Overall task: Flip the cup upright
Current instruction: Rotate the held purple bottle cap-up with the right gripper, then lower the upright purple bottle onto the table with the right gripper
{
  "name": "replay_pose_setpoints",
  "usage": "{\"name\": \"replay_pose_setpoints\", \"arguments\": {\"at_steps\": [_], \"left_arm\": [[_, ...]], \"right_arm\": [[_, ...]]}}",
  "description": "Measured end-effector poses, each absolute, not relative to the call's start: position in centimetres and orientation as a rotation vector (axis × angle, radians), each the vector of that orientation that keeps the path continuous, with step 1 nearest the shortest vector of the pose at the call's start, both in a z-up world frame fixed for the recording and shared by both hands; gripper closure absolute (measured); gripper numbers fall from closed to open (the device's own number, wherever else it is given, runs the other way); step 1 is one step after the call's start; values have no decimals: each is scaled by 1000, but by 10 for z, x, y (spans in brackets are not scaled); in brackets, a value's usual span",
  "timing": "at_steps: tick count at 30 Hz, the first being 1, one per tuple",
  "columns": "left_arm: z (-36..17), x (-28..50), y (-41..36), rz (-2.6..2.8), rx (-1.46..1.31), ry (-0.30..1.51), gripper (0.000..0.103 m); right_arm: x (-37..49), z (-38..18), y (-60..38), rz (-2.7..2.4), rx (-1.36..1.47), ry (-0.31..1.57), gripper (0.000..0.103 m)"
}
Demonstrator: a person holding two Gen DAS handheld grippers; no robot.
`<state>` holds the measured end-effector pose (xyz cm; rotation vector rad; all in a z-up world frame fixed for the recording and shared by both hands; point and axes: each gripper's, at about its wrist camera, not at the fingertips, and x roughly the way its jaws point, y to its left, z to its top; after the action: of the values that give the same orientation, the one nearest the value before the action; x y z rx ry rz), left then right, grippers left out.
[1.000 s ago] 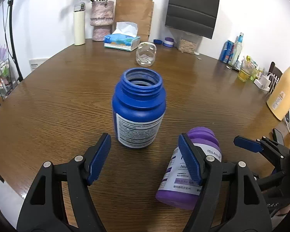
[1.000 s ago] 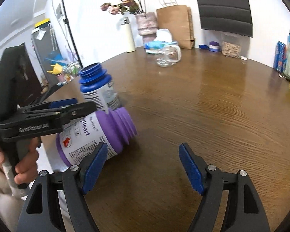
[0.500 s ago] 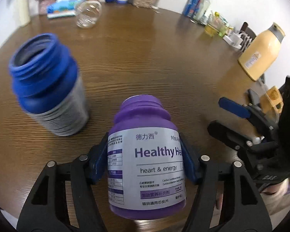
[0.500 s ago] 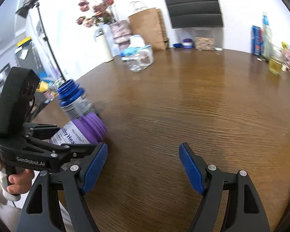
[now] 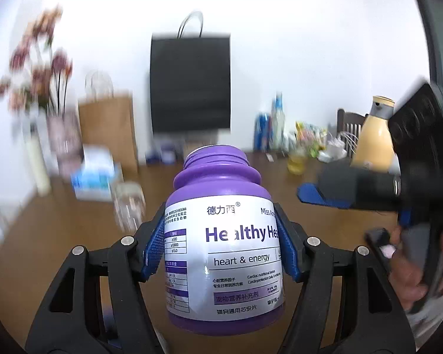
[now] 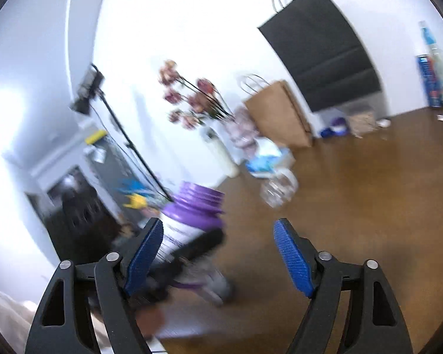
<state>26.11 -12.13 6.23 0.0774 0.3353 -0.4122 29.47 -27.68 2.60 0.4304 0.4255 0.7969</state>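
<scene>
The left gripper [image 5: 221, 250] clamps its jaws across the purple supplement bottle [image 5: 224, 253] at mid-label, mouth upward, apparently to set it upright on the desk [image 6: 369, 191]. The right gripper [image 6: 218, 253] hangs beside it, jaws wide and empty, leaving the turn to one hand.

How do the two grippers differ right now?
The left gripper is shut on the purple bottle, blue pads pressed to its label; the right gripper is open and holds nothing. The left points level across the table; the right view is tilted. Both have black arms and blue pads.
</scene>
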Motion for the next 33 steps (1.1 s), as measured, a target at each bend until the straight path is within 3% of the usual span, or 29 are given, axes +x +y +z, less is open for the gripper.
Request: {"name": "replay_pose_setpoints", "arguments": {"at_steps": [8, 9, 11, 15, 17, 22, 26, 30, 32, 33], "left_arm": [[86, 297, -119, -450, 160, 203, 42], [85, 300, -118, -455, 161, 201, 42], [82, 313, -115, -463, 172, 235, 43], [72, 331, -104, -522, 108, 268, 42], [63, 342, -97, -549, 62, 296, 33], [62, 341, -88, -514, 3, 284, 28], [63, 307, -102, -381, 59, 191, 32], [60, 290, -107, -452, 57, 197, 29], [52, 281, -106, -538, -25, 227, 10], [38, 280, -104, -604, -72, 241, 6]], "right_arm": [[384, 64, -257, 885, 503, 521, 18], [391, 65, -253, 911, 504, 531, 22], [394, 63, -249, 931, 501, 543, 44], [383, 69, -227, 784, 328, 474, 44], [380, 69, -216, 747, 260, 439, 44], [377, 58, -196, 671, 155, 418, 44], [362, 47, -196, 675, 142, 385, 44], [342, 44, -201, 709, 119, 381, 44], [332, 45, -203, 697, 103, 383, 44], [327, 43, -204, 698, 91, 389, 44]]}}
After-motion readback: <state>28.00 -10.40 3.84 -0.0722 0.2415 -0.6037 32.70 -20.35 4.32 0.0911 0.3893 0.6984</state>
